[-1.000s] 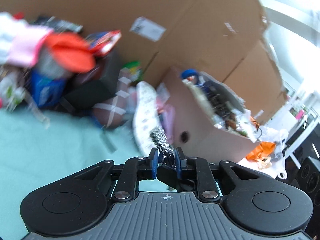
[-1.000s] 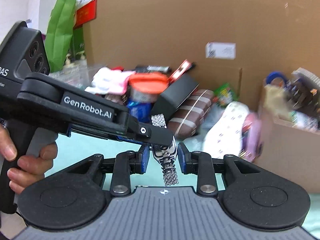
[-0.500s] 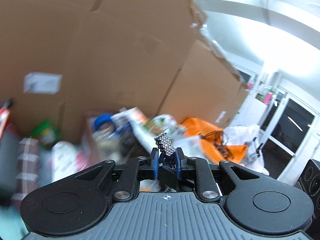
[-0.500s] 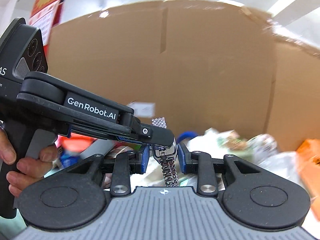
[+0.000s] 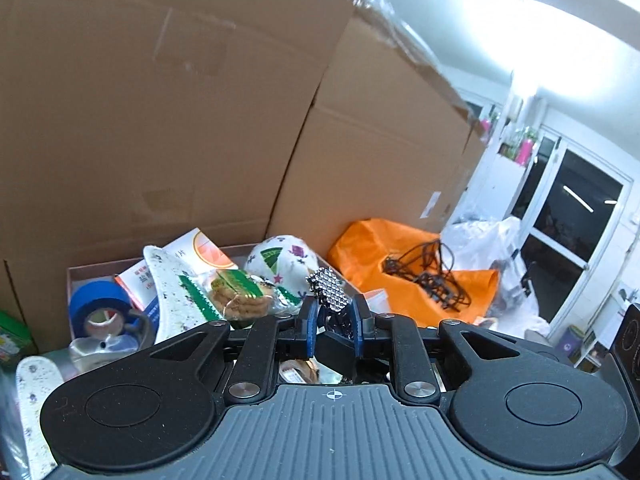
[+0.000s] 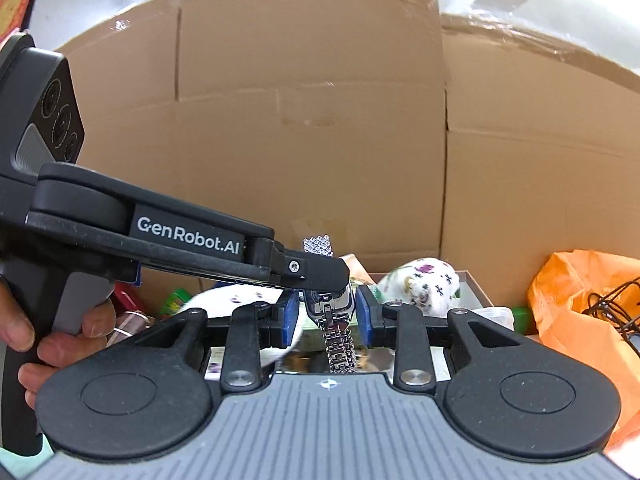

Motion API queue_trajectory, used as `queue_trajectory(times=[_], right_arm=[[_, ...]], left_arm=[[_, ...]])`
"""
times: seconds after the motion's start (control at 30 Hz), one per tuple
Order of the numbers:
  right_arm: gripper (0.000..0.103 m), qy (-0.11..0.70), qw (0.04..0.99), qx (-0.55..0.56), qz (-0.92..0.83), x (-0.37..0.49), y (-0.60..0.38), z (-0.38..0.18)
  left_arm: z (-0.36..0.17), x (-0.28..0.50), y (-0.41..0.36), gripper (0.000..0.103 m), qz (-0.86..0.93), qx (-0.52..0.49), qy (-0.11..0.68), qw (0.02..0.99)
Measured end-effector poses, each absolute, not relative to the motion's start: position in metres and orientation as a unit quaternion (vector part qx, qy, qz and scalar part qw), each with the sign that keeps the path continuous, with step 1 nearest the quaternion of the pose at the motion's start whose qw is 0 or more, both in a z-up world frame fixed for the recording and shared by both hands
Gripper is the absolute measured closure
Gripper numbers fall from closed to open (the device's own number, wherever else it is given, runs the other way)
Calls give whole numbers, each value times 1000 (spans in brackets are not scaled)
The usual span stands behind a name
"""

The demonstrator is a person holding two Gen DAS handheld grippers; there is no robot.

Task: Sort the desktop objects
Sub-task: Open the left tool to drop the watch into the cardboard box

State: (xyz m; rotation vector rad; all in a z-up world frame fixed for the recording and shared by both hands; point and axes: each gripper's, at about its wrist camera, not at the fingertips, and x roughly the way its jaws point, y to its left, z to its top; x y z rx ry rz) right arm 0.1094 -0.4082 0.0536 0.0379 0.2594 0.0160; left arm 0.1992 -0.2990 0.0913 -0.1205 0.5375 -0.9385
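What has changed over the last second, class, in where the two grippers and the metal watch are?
Both grippers swung right, away from the desk clutter, to above the small box of sorted items. Unchanged: the left gripper is shut on the metal watch, and the right gripper jaws bracket it without touching.

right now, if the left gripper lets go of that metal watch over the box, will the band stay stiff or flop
Probably flop: the watch has a band of small jointed metal links, and the free end already hangs limp below the left gripper. It likely feels heavy for its size, being all polished metal. It may also slip, since the right gripper stands open around it without touching.
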Motion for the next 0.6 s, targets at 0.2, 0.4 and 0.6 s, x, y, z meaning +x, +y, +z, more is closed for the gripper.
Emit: queue_trajectory(times=[0.2,0.4,0.6], right_arm=[[39,136,991,21,-3,126,-419,43],[12,113,993,6,-32,119,-419,42],[0,118,992,8,-38,115,-419,46]], left_arm=[[91,207,-305,4,-424,-33,245,871],[95,193,-297,0,-440,-23,199,875],[94,181,-298,0,-438,-1,193,878]])
